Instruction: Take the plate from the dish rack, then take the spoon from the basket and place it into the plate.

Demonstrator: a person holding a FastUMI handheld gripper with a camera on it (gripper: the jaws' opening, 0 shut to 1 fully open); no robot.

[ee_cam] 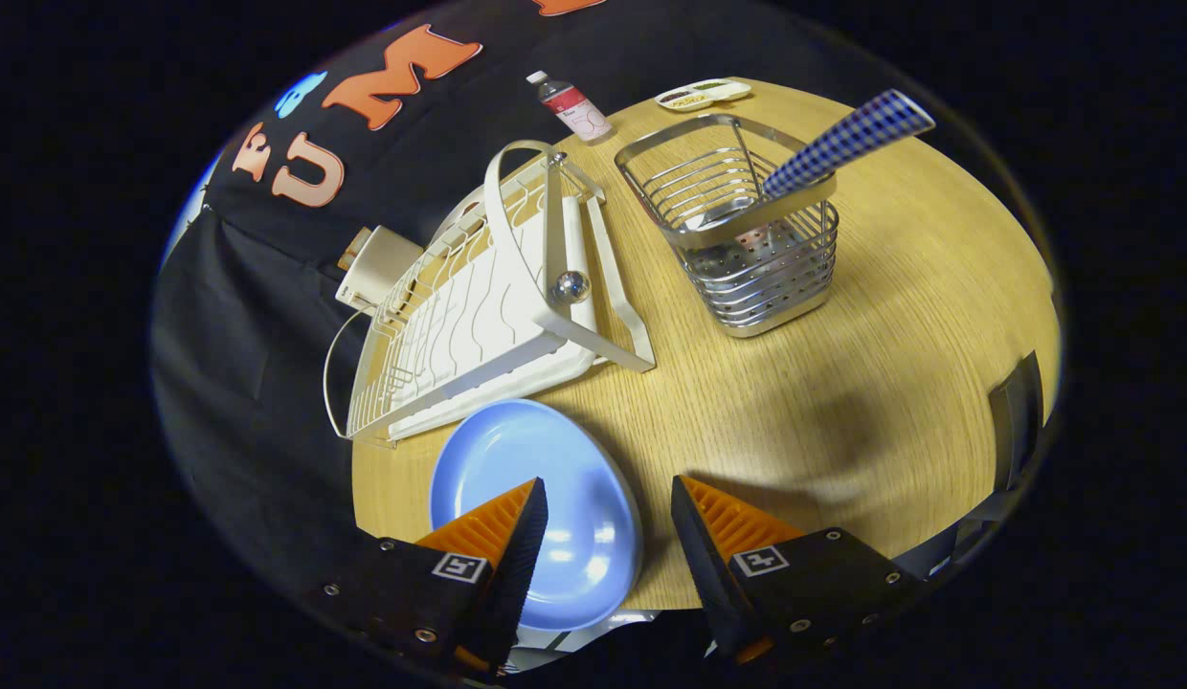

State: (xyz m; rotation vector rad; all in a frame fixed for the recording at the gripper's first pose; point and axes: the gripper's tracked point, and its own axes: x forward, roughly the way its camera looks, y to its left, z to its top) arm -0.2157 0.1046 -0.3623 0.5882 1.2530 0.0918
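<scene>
One plate point(555, 478) is seen under the wide-open, empty gripper point(608, 507), apparently overhanging the table point(890, 316) edge. One spoon point(847, 139) is stood in one basket point(747, 230), with bare table between.

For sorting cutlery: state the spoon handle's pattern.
Blue-and-white check on the spoon handle, clearest in the gripper view; gripper open.

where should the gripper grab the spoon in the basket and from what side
Grip the spoon by its checkered handle, which sticks up and leans out over the wire basket rim; the bowl end sits down inside. Come from above, fingers either side of the handle. The hand-held gripper is open, over the blue plate edge.
</scene>
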